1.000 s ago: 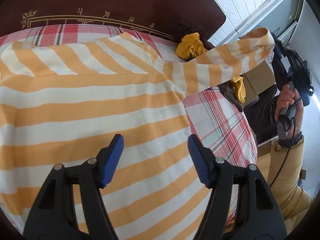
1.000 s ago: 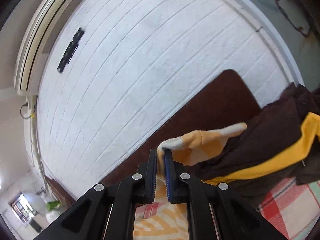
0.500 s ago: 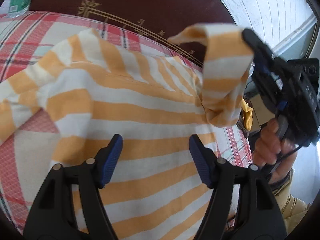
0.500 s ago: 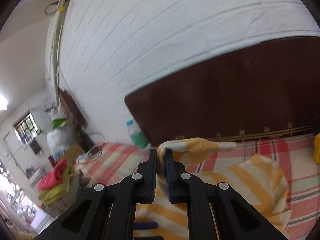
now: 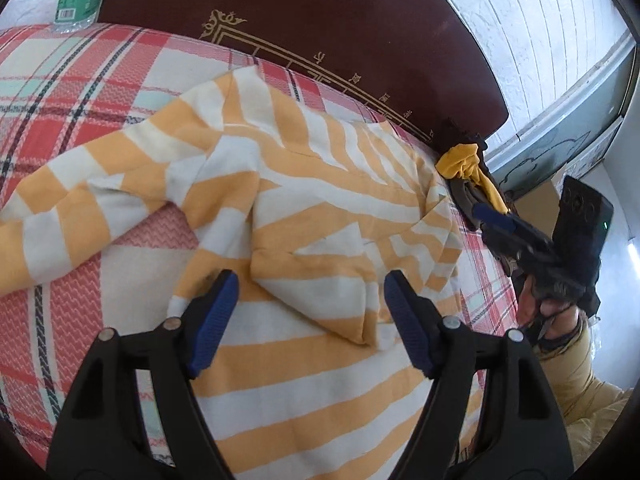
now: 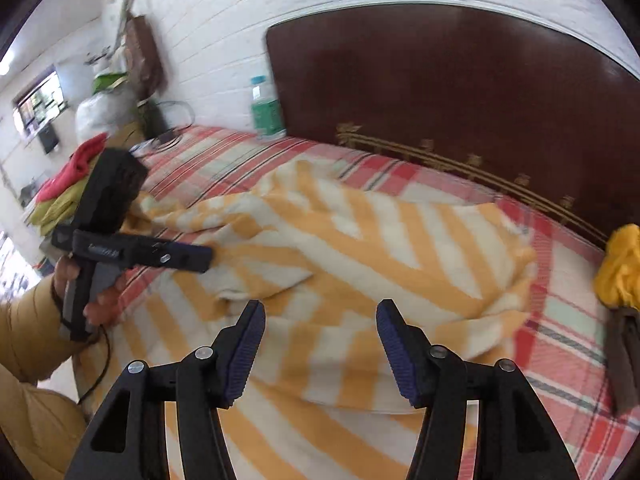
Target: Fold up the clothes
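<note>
Right hand-held gripper (image 6: 320, 344): jaws are opening, nothing is seen between the blue pads; it hangs over the near part of the orange-and-white striped shirt (image 6: 360, 248). Left hand-held gripper (image 5: 310, 320): jaws are set wide and opening too, nothing is gripped; the folded-in sleeve (image 5: 320, 272) lies just past its fingertips.

Shirt is spread on the plaid bedsheet (image 5: 80, 92), between the near edge of the bed and the dark headboard (image 5: 320, 12).

Progress, as judged: the right sleeve is laid across the body, so one fold is done. The left sleeve (image 5: 80, 200) is stretched out to the left over the sheet, not yet folded. The body fold is also left. Early stage.

Further out: a yellow-and-brown garment (image 5: 468, 168) is bunched at the right by the headboard, apparently unfolded. A red and green clothes pile (image 6: 68, 184) is seen far left, off the bed. A green-labelled bottle (image 6: 266, 108) stands at the headboard's left end.

Hard to tell: the shirt's hem is cut off under both grippers; the collar is not made out; the right-wrist view is motion-blurred, so crease edges are vague.
</note>
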`<state>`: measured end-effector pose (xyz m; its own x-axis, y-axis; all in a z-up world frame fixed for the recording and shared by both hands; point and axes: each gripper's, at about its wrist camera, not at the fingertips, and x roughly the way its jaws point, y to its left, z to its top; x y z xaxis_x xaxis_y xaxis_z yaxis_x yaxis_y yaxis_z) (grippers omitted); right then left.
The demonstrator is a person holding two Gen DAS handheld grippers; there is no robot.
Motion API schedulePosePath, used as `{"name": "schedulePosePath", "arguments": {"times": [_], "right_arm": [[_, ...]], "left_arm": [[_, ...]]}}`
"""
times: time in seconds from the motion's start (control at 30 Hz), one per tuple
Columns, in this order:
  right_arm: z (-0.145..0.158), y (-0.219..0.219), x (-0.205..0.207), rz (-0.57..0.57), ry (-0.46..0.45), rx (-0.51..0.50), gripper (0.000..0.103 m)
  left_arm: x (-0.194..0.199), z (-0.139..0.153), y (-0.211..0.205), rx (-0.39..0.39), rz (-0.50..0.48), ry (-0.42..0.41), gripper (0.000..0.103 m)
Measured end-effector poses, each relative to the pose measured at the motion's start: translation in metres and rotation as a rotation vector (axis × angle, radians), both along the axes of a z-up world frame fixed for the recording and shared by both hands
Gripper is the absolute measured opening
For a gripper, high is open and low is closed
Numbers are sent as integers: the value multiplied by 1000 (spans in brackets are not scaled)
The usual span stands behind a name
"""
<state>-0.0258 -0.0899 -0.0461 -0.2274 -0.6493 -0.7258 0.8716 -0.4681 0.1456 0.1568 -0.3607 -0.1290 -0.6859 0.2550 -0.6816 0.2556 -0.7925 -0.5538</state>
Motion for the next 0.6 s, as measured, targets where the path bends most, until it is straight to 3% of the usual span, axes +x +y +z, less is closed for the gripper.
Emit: {"name": "schedulePosePath", "arguments": {"times": [0.13,0.23,0.37,0.4,0.43,0.47,0.5,0.6], "right_arm": [[-6,23,-59,-160,-11,81,62],[-26,26,-80,-151,-68,151,62],[-46,12,-88,-112,-81,192,58],[-48,8,-89,-99,-74,189,51],[-48,4,-89,-94,-63,183,30],[-46,2,-89,-94,-49,175,11],[-44,-1,-90,-94,-36,166,11],[-25,3,-93,-145,37,118,9]], "left_arm": [[-9,15,18,-112,-41,-6,76],[-18,19,43,-228,-117,-30,76],[-37,7,60,-296,-165,-114,76],[-38,6,57,-291,-153,-115,70],[-38,6,55,-287,-142,-117,64],[-39,5,53,-283,-131,-118,46],[-39,5,51,-278,-120,-120,29],[-34,10,36,-231,-63,-81,18]]}}
